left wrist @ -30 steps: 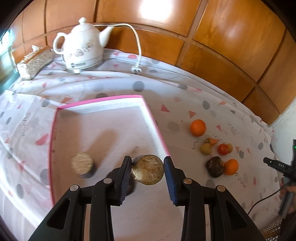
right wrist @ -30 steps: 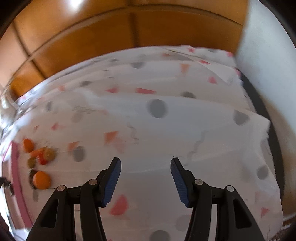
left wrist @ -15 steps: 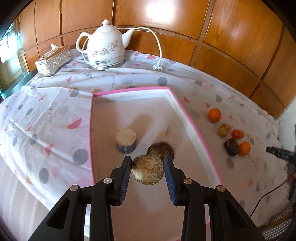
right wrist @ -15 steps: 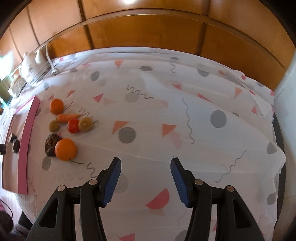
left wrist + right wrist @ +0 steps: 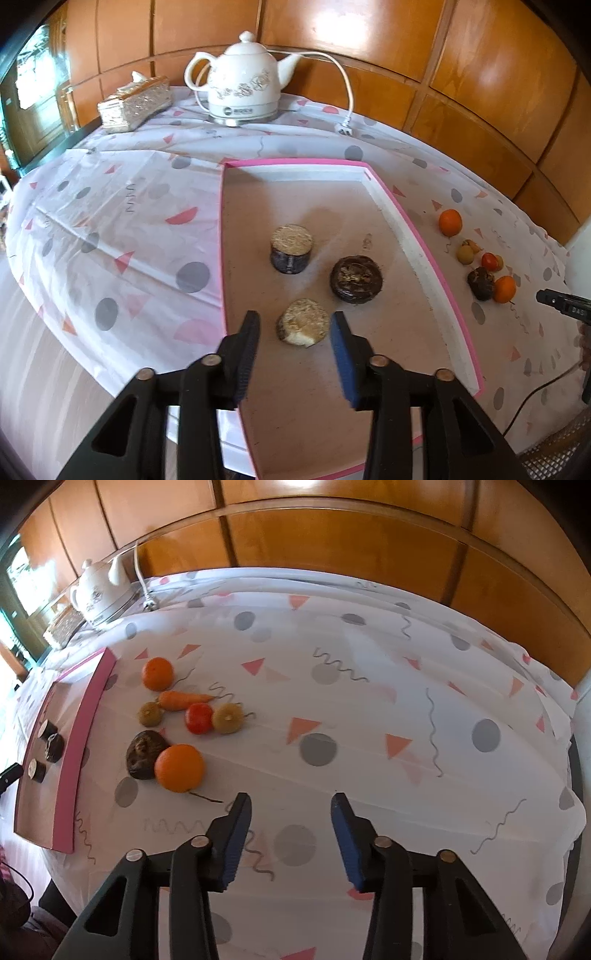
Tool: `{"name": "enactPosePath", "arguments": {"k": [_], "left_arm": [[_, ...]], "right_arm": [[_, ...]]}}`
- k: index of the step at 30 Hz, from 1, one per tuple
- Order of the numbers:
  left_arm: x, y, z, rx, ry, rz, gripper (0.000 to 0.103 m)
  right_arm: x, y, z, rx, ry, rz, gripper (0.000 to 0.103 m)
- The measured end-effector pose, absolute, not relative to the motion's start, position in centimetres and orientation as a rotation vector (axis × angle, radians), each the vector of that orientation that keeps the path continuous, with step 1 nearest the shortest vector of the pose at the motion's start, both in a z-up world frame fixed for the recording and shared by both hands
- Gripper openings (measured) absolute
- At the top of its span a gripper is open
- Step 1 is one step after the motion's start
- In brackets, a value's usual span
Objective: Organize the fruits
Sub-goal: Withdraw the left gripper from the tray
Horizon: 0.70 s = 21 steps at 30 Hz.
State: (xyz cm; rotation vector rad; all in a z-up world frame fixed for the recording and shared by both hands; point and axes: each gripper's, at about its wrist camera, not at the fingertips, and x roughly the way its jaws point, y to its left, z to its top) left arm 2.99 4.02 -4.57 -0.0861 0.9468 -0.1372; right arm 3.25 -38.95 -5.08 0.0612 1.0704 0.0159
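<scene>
While the left gripper (image 5: 294,345) opens its fingers, the pale round piece (image 5: 303,322) lies between them on the floor of the pink tray (image 5: 424,236), and neither pad seems to press on it; I judge it has just been set down there. Two more pieces rest farther in the tray: a dark one with a pale top (image 5: 291,248) and a dark brown one (image 5: 356,279), well apart from each other, which suggests the tray is the collecting place. What these three pieces are exactly is hard to tell.

To the right of the tray, on the cloth-covered surface (image 5: 369,709), the other fruits wait in a loose group: two oranges (image 5: 179,763), a carrot (image 5: 181,700), a small red fruit (image 5: 198,718), two yellowish ones (image 5: 227,719) and a dark lump (image 5: 144,753).

The right gripper (image 5: 291,832) hangs near this group with nothing between its fingers, which are closing a little. The tray's near edge is cut off in the left view.
</scene>
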Motion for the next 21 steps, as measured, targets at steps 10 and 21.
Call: {"name": "enactPosePath", "arguments": {"k": [10,21], "left_arm": [[2.1,4.1,-3.6,-0.057,0.889,-0.127,0.052],[1.9,5.3,-3.5,-0.100,0.885,-0.113,0.056]], "right_arm": [[5.3,-34.1,-4.1,0.009,1.044,0.105,0.039],[10.7,-27.7,-4.9,-0.289,1.055,0.207,0.039]]}}
